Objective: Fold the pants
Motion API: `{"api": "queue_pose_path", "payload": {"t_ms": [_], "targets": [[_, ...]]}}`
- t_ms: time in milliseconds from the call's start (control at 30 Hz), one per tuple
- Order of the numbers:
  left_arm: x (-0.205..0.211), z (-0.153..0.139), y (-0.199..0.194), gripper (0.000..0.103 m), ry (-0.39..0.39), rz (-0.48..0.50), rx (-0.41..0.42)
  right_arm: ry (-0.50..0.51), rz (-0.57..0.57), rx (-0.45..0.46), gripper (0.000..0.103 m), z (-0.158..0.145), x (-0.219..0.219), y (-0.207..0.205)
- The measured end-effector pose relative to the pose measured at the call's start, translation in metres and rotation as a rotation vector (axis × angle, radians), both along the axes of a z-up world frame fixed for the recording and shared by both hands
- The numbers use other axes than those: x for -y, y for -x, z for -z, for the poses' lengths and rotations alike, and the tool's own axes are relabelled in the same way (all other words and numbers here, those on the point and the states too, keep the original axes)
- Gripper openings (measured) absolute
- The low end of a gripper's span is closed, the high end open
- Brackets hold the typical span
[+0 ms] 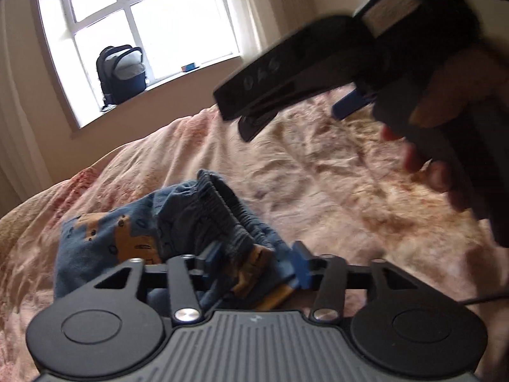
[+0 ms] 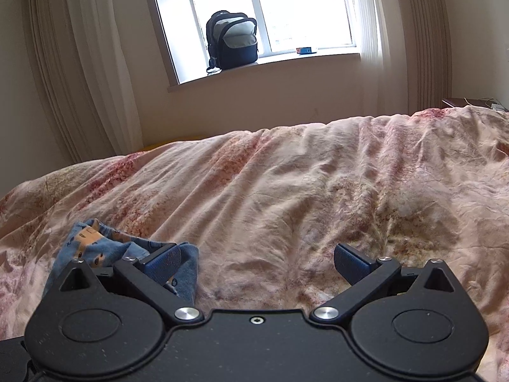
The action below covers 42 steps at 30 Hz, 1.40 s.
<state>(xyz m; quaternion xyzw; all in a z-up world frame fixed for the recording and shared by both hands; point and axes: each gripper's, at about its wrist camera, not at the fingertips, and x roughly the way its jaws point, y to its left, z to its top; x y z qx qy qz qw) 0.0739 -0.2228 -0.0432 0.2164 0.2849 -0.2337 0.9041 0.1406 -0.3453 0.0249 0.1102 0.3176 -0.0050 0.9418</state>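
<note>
Indoors, one pair of small blue pants with orange bear prints lies bunched on a bed covered by a crumpled pink floral quilt. Two claws are present. From the left wrist view, the left claw sits low over the pants with its blue pads spread apart; the gathered elastic waistband rises between them, and the pads do not appear to press on it. That view alone also shows the right claw from outside, up at the right, blurred, with the person's fingers wrapped round its handle. From the right wrist view, the right claw points down toward the quilt, its jaws wide apart; the pants lie at its left, bunched round the left pad, while the right pad is over bare quilt. Far off, one dark backpack stands on the sill of one window, with a curtain at each side.
</note>
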Motion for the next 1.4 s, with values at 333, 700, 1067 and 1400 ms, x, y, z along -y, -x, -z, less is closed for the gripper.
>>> {"api": "queue_pose_path", "payload": {"t_ms": [333,700,1067,1400], "targets": [[-0.137,-0.041,-0.007,0.103,0.3,-0.437,-0.03,0.116,-0.126,0.033,0.102,0.001,-0.045,0.0],[-0.202,0.01,-0.019,0.103,0.324,-0.615,-0.242,0.208,-0.22,-0.221,0.102,0.032,-0.068,0.009],[-0.199,-0.004,-0.021,0.103,0.348,-0.669,-0.249,0.356,-0.263,0.0,0.102,0.003,-0.096,0.036],[-0.178,-0.029,-0.069,0.103,0.327,-0.596,-0.11,0.463,-0.292,0.169,0.102,0.02,-0.134,0.011]]}}
